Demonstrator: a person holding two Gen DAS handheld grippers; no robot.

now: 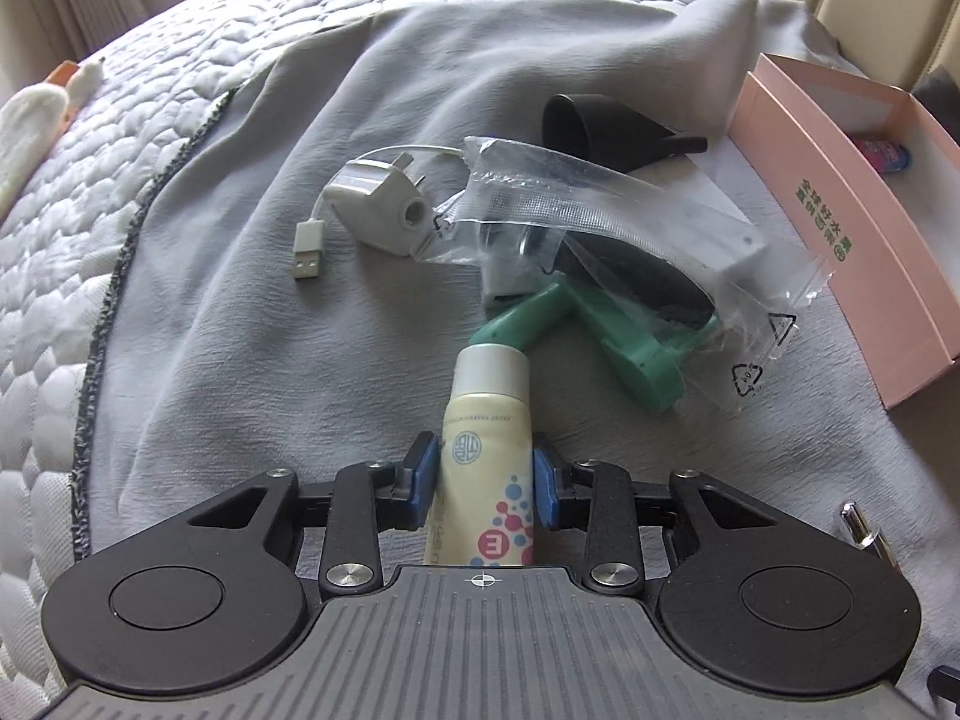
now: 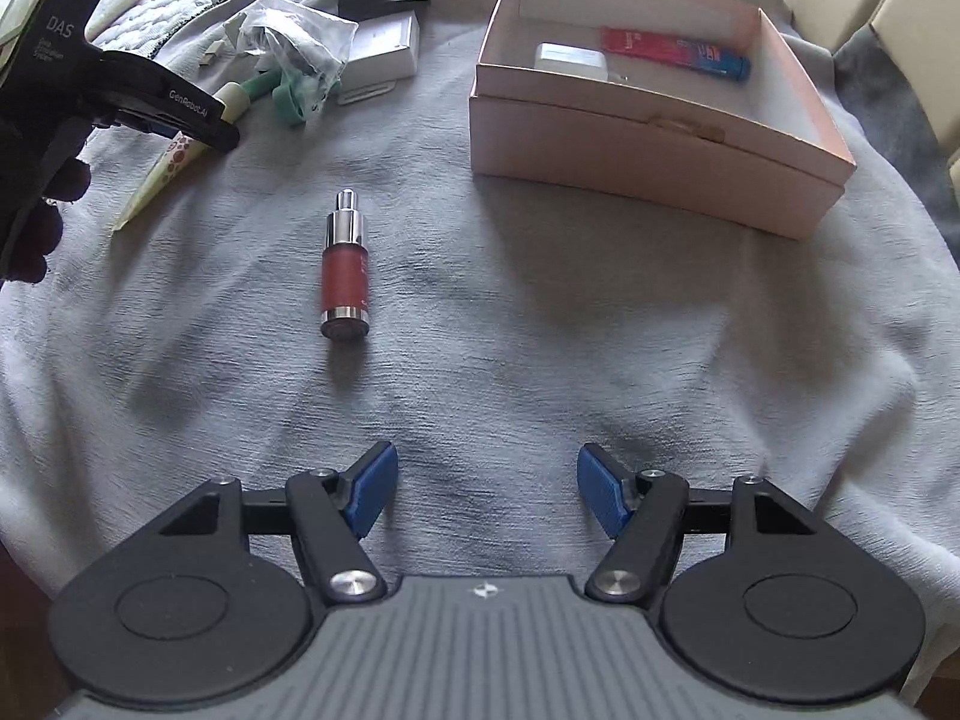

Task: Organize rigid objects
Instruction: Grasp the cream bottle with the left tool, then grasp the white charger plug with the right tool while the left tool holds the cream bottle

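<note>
Grey blanket [image 2: 480,312]: one box [image 2: 648,138], two tubes [image 1: 486,456]

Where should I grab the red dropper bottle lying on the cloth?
Grip the red bottle across its wide red body, coming from above. It lies flat, cap end away from the camera, nothing touching it; the chrome neck is narrower and likely slicker.
</note>
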